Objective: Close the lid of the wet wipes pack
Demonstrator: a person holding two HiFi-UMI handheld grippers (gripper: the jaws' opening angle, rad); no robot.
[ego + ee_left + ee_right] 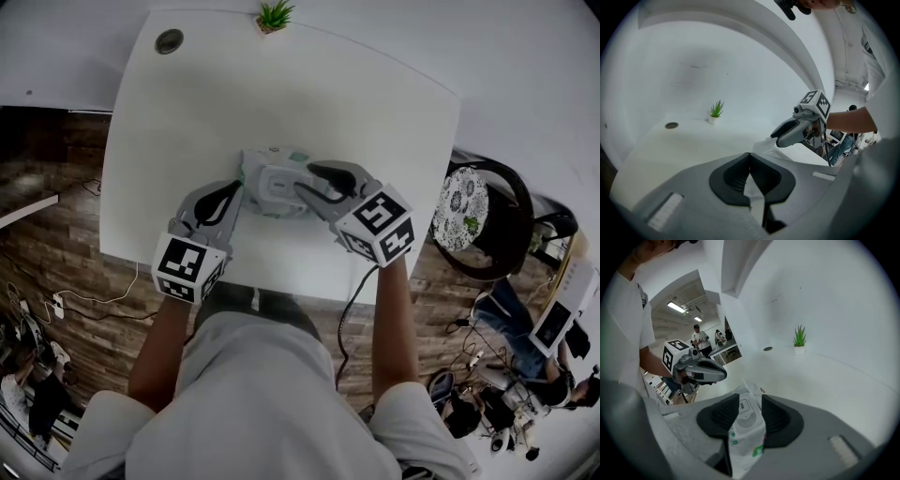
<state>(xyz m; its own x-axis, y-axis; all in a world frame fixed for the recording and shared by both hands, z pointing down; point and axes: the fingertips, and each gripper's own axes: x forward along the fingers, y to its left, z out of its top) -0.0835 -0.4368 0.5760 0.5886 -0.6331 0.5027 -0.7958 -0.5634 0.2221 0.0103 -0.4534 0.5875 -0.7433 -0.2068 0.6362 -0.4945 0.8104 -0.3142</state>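
The wet wipes pack (272, 183) lies flat near the front middle of the white table (187, 112). My left gripper (239, 187) is at the pack's left end, shut on the thin white edge of the wrapper (751, 187). My right gripper (303, 178) is directly over the pack from the right, its jaws a narrow gap apart with nothing held. Between them in the right gripper view I see the pack's white lid (746, 411), lying flat on the pack (745, 441). The left gripper view shows the right gripper (780, 136) above the crinkled wrapper (764, 146).
A small potted plant (274, 16) and a round cable grommet (169, 40) sit at the table's far edge. A chair with a patterned cushion (464, 206) stands to the right. Wooden floor lies to the left, and people stand in the background.
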